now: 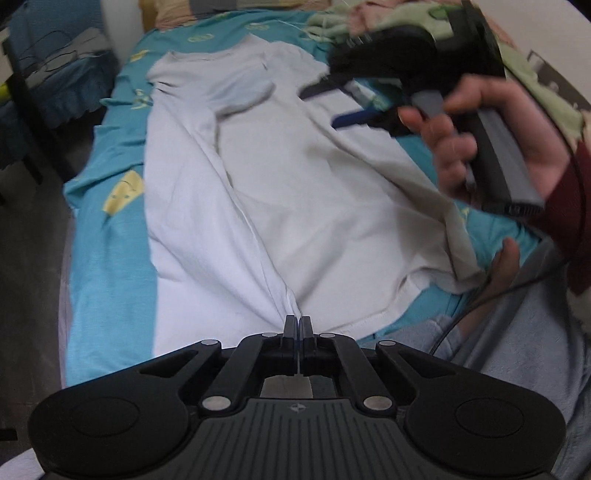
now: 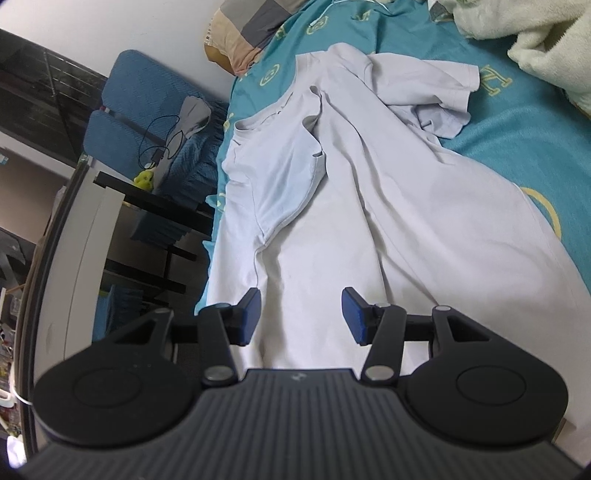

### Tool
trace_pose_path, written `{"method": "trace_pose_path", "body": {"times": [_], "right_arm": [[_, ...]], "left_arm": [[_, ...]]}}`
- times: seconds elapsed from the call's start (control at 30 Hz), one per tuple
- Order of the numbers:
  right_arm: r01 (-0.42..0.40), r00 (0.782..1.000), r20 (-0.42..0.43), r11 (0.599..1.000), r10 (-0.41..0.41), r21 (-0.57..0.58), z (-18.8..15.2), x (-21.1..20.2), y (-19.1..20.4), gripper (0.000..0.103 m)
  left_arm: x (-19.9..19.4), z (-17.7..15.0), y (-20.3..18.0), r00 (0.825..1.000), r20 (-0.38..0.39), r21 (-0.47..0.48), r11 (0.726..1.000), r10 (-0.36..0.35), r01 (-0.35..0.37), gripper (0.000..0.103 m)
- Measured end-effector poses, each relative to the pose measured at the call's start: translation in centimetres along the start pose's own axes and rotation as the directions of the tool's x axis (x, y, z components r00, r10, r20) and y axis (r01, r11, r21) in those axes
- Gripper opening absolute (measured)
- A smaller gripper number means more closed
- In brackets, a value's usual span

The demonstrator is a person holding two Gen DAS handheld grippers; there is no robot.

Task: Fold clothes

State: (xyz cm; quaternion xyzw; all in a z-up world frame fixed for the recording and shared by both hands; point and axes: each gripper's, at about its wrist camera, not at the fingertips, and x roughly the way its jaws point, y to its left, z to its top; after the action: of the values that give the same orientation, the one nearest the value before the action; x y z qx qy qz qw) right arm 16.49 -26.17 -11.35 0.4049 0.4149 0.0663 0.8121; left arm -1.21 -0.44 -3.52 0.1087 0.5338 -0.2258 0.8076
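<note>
A white T-shirt (image 1: 295, 192) lies spread on a teal bedsheet (image 1: 107, 236), its left side folded in over the body. My left gripper (image 1: 297, 325) is shut on the shirt's bottom hem, which bunches into its tips. My right gripper (image 1: 354, 107) shows blurred at the upper right of the left wrist view, held in a hand above the shirt's right shoulder. In the right wrist view the right gripper (image 2: 299, 314) is open and empty above the shirt (image 2: 369, 221), with blue pads (image 2: 351, 314).
A crumpled sleeve (image 2: 439, 99) lies at the shirt's far right. A cream blanket (image 2: 535, 48) sits at the bed's far right, a patchwork pillow (image 2: 243, 33) at the head. A blue chair (image 2: 147, 110) and a black shelf (image 2: 162, 229) stand left of the bed.
</note>
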Motion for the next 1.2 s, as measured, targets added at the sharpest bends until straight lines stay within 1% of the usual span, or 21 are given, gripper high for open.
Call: {"method": "trace_pose_path", "body": {"times": [0.03,0.13,0.23,0.37,0.5,0.53,0.6,0.63,0.8,0.83,0.87,0.9,0.93,1.0,1.07,1.13,1.2], "right_arm": [[0.0,1.0,-0.002,1.0,0.0,0.001,0.0,0.0,0.0,0.052],[-0.041,0.999,-0.007,0.999,0.041,0.014,0.3,1.1,0.2,0.052],[-0.082,0.997,-0.011,0.996,0.083,0.028,0.6,2.2,0.5,0.052],[-0.137,0.99,-0.016,0.989,0.138,0.047,1.0,3.6,0.9,0.052],[-0.191,0.981,-0.02,0.979,0.193,0.065,1.4,5.1,1.2,0.051],[-0.205,0.978,-0.021,0.976,0.206,0.07,1.5,5.4,1.3,0.051],[-0.207,0.977,-0.037,0.976,0.21,0.073,2.1,8.2,2.0,0.051],[-0.202,0.978,-0.043,0.977,0.205,0.076,2.5,9.6,2.2,0.051],[-0.145,0.987,-0.06,0.986,0.15,0.082,3.7,16.2,2.0,0.05],[-0.137,0.988,-0.061,0.987,0.142,0.08,3.8,17.4,1.8,0.046],[-0.13,0.99,-0.042,0.99,0.132,0.06,4.0,17.6,1.9,0.032],[-0.122,0.992,-0.021,0.992,0.123,0.04,4.2,17.9,2.0,0.023],[-0.115,0.993,0.0,0.993,0.115,0.02,4.4,18.1,2.0,0.011],[-0.11,0.991,0.065,0.993,0.114,-0.049,4.9,16.9,2.8,0.01],[-0.087,0.986,0.133,0.989,0.103,-0.119,5.5,15.3,3.7,0.01],[-0.047,0.983,0.169,0.986,0.074,-0.162,6.2,14.5,3.8,0.01],[-0.019,0.986,0.162,0.985,0.047,-0.171,6.3,14.8,3.2,0.01]], "left_arm": [[1.0,-0.2,-0.2,1.0,-0.012,0.0,1.0,-0.005,0.005,0.0],[4.6,-0.6,1.0,0.998,-0.056,-0.055,0.998,-0.03,0.027,0.001],[5.6,-0.7,2.0,0.998,-0.051,-0.078,0.996,-0.042,0.038,0.002],[5.9,-0.8,3.2,0.998,-0.027,-0.108,0.992,-0.062,0.059,0.001],[5.9,-1.0,3.6,0.997,0.014,-0.124,0.989,-0.077,0.078,0.001],[5.7,-1.0,3.7,0.995,0.037,-0.127,0.988,-0.088,0.092,0.001],[4.8,-1.1,3.7,0.989,0.096,-0.126,0.984,-0.115,0.127,0.001],[4.4,-1.2,3.8,0.984,0.122,-0.126,0.982,-0.127,0.142,0.001],[3.1,-1.1,3.8,0.972,0.186,-0.15,0.973,-0.147,0.176,0.001],[3.0,-1.1,3.9,0.968,0.192,-0.16,0.968,-0.16,0.192,0.0],[2.8,-1.0,3.9,0.965,0.198,-0.168,0.964,-0.172,0.206,0.0],[2.8,-0.9,3.9,0.963,0.201,-0.175,0.96,-0.181,0.217,0.0],[3.0,-0.9,3.6,0.961,0.201,-0.18,0.957,-0.192,0.229,0.0],[3.6,-0.8,3.2,0.959,0.192,-0.188,0.951,-0.21,0.246,0.0],[4.9,-0.5,2.6,0.963,0.165,-0.187,0.952,-0.211,0.24,0.0],[6.5,-0.3,2.2,0.97,0.128,-0.19,0.955,-0.205,0.227,0.0],[8.3,-0.3,2.0,0.977,0.086,-0.196,0.958,-0.197,0.211,0.001]]}}
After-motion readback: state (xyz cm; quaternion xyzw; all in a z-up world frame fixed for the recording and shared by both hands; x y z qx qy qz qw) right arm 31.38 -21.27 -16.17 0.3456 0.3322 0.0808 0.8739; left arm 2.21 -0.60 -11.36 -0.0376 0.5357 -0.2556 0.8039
